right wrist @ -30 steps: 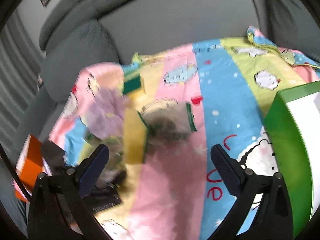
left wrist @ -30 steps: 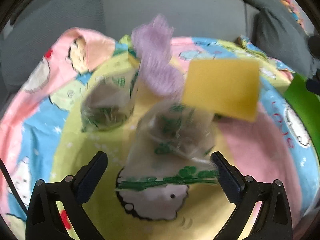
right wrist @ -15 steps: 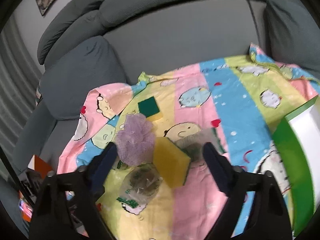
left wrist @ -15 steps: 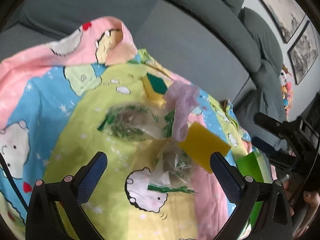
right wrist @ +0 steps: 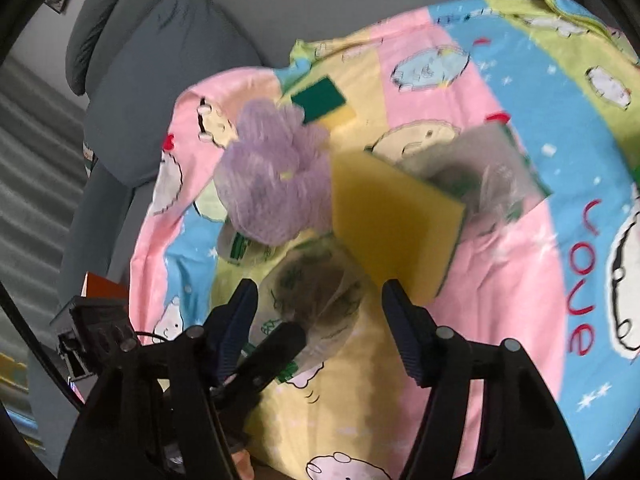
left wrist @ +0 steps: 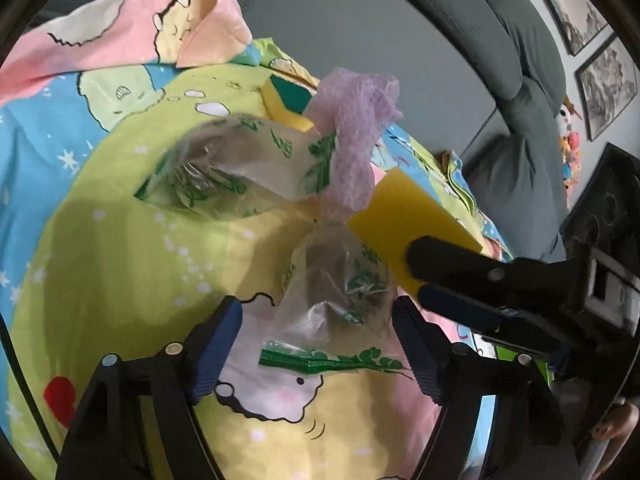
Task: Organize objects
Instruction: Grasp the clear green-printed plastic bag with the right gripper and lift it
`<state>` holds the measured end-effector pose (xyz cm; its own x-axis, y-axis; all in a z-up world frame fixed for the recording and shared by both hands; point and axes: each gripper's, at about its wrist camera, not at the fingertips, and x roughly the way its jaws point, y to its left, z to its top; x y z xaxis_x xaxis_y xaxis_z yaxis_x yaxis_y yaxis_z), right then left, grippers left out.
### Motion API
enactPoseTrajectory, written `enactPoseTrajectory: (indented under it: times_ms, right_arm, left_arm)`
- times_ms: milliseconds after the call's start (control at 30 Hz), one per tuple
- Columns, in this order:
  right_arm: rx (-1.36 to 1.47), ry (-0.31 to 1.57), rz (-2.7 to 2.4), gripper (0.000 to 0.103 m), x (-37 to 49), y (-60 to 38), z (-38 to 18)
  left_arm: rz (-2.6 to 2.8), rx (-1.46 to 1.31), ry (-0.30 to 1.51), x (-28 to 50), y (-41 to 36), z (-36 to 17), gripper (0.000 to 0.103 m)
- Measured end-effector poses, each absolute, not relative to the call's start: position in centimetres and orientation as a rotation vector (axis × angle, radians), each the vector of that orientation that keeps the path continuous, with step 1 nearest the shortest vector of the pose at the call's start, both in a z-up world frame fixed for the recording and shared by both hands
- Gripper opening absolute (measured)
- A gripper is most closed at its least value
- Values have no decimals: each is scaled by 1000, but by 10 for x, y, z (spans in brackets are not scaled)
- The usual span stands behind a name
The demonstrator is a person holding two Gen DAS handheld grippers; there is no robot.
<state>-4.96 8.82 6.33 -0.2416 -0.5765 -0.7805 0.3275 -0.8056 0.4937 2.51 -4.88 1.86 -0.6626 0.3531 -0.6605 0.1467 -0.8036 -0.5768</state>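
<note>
both grippers converge on one small clear bag [left wrist: 338, 284] printed with green leaves, lying on a cartoon bedsheet [left wrist: 120, 248] spread over a grey sofa [right wrist: 168, 52]

step in hand, as i judge it: pinch that bag. to do it well, let only one gripper take it; two sets of fingers crowd the same spot and could clash. close on the bulging middle, not the flat sealed strip at 6 o'clock, and keep clear of the sheet so no cloth gets caught

left gripper [left wrist: 318, 344]: jaws half spread and closing, the bag between them, pads not yet pressing its sides. bag sits at 12 o'clock from the fingertips, just beyond

right gripper [right wrist: 318, 324]: jaws also part spread and closing; same bag at 12 o'clock, just ahead and slightly between the tips, no contact seen. one finger of the left gripper pokes in at 7 o'clock under the bag

yellow sponge [left wrist: 404, 224] lies at 2 o'clock of the bag, touching it. purple net scrubber [left wrist: 356, 136] at 12 o'clock; second bag [left wrist: 240, 172] at 10 o'clock; small green-topped sponge [left wrist: 288, 100] farther at 11
</note>
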Motion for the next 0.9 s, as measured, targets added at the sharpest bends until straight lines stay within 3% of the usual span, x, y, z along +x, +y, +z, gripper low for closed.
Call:
enactPoseTrajectory:
  times_ms: [100,200,400,900]
  right_arm:
    - [1485,-286,-2043,65,-49,81,53]
    - [1523,-305,-2015,65,-52,80,42]
    - [1537,-355,-1957,57,-52,82,37]
    - [1306,-380,-1989,59,-9,109,105]
  left_arm:
    - [2558,-1193,-944,26,-44,19,57]
    - [2554,-1186,-901,25,-35,21,50]
    - [2577,-1191,-817,28,-23,32,48]
    - [2655,-958,-675,67,-5,98,48]
